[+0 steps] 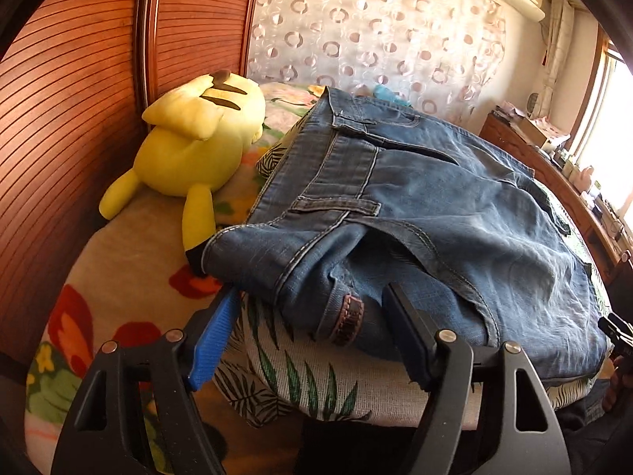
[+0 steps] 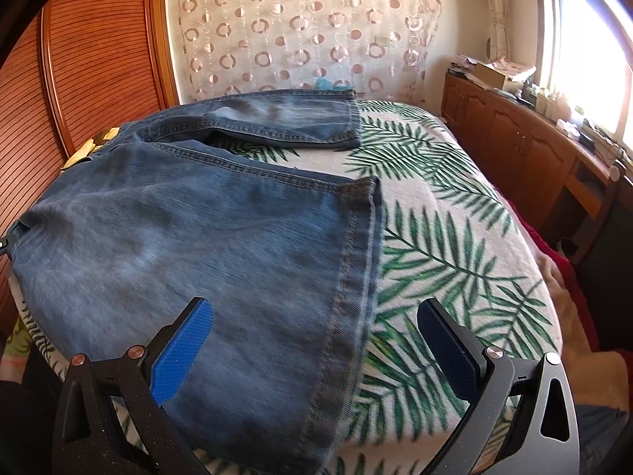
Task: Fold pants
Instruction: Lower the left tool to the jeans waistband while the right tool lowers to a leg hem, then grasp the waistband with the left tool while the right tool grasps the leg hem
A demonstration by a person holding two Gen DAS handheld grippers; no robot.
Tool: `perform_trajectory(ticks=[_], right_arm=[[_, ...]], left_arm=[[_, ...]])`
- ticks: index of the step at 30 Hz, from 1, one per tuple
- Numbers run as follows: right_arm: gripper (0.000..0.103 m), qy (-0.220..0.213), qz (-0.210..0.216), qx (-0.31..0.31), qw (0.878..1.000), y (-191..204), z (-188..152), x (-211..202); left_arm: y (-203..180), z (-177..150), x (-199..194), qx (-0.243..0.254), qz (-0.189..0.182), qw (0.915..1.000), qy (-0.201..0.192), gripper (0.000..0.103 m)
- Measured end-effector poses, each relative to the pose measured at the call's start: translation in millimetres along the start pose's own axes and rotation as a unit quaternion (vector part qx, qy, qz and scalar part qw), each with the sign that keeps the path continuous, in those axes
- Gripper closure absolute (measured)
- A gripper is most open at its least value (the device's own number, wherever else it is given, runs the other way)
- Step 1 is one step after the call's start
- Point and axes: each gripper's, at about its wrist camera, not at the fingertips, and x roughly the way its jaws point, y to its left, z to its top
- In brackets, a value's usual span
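Jeans (image 2: 198,213) lay flat on the leaf-print blanket (image 2: 455,245), filling frame centre, legs apart. Left gripper (image 1: 312,324) stood wide open at the waistband corner, holding nothing. Right gripper (image 2: 312,340) stood wide open astride the near hem, empty. Yellow plush (image 1: 190,146) lay upper left.

left gripper (image 1: 310,326): jaws spread wide, nothing clamped, blue pads (image 1: 211,346) facing inward, pointing forward and slightly down | right gripper (image 2: 314,346): jaws spread wide, nothing between them, blue pads (image 2: 180,356) facing inward, angled forward and downward
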Motion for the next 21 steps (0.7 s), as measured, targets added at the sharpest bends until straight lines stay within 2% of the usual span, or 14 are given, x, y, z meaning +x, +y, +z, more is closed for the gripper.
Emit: perform_trajectory(ticks=[2, 4, 5, 10, 14, 21], right_arm=[[0.001, 0.003, -0.002, 0.0, 1.0, -1.2, -3.2, -4.6], [0.002, 0.006, -0.004, -0.002, 1.0, -1.8, -5.6, -9.4], [0.003, 0.008, -0.004, -0.003, 1.0, -2.4, -6.9, -11.6], [0.008, 0.014, 0.001, 0.003, 1.0, -7.4, -12.9, -21.2], [0.012, 0.015, 0.007, 0.001, 1.0, -5.8, -12.5, -25.5], [0.021, 0.022, 0.016, -0.017, 0.999, -3.8, -16.5, -30.3]], left_arm=[[0.4, 1.0, -0.3, -0.001, -0.005, 1.0, -0.006, 0.037], [1.7, 3.6, -0.7, -0.001, -0.001, 0.9998, -0.021, 0.053], [3.4, 5.2, 0.5, -0.004, -0.002, 0.9998, -0.021, 0.055], [1.3, 14.8, -7.3, -0.002, -0.02, 0.999, -0.039, 0.08], [-16.5, 25.4, -18.6, 0.027, -0.018, 0.9976, -0.06, 0.084], [-31.5, 48.9, -33.2, 0.045, -0.04, 0.9939, -0.092, 0.084]])
